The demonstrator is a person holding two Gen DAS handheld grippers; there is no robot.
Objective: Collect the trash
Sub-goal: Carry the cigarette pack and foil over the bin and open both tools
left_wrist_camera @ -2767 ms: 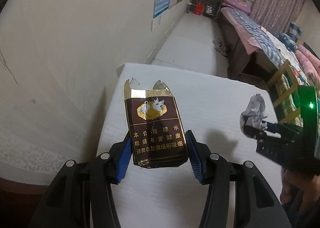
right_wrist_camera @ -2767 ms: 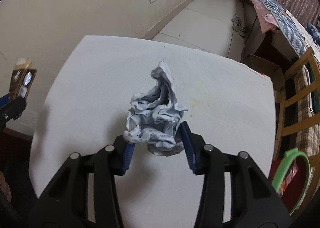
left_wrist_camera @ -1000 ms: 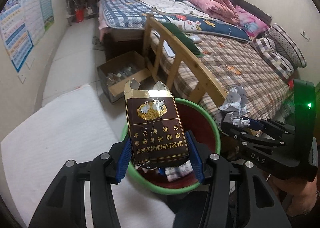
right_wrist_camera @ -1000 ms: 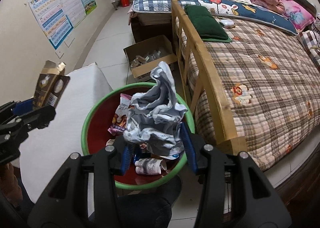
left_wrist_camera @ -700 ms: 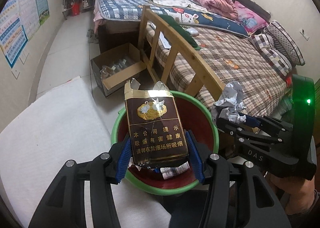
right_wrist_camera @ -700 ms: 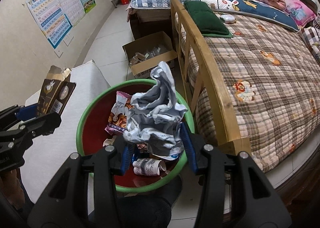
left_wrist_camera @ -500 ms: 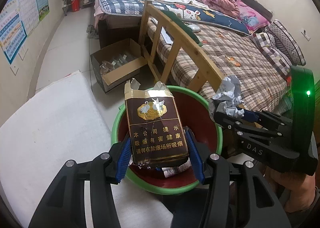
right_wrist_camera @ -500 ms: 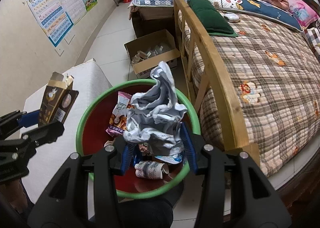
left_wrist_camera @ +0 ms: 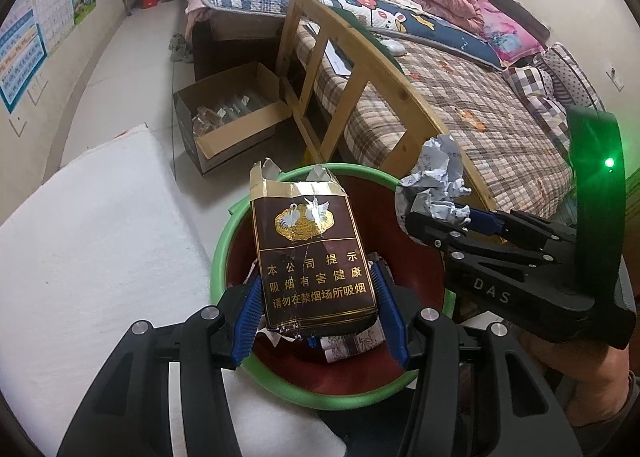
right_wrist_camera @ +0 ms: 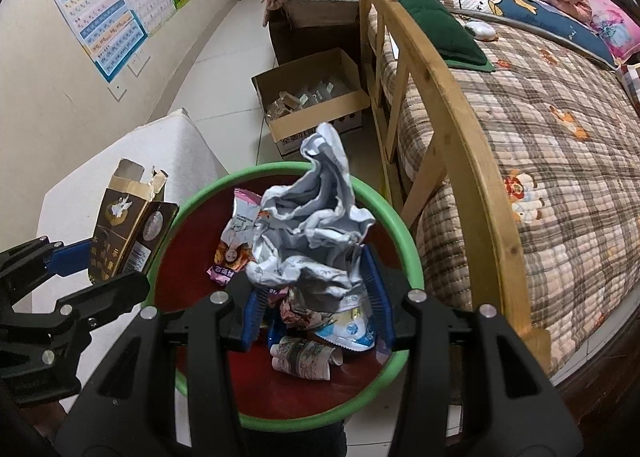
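My left gripper (left_wrist_camera: 318, 303) is shut on a torn brown cigarette pack (left_wrist_camera: 310, 245) and holds it upright over the left side of a red bin with a green rim (left_wrist_camera: 218, 249). My right gripper (right_wrist_camera: 316, 299) is shut on a crumpled grey-white paper ball (right_wrist_camera: 316, 233) and holds it above the same bin (right_wrist_camera: 404, 235). The bin holds several wrappers (right_wrist_camera: 236, 245). The pack also shows in the right wrist view (right_wrist_camera: 128, 229), and the paper ball in the left wrist view (left_wrist_camera: 434, 183).
A white-covered table (left_wrist_camera: 92, 241) lies left of the bin. A wooden bed frame (right_wrist_camera: 436, 97) with a plaid quilt (right_wrist_camera: 560, 161) stands to the right. An open cardboard box (right_wrist_camera: 312, 113) sits on the tiled floor beyond the bin.
Both grippers have swung from over the white table to above the bin and moved a little closer in over it. Both still hold their trash.
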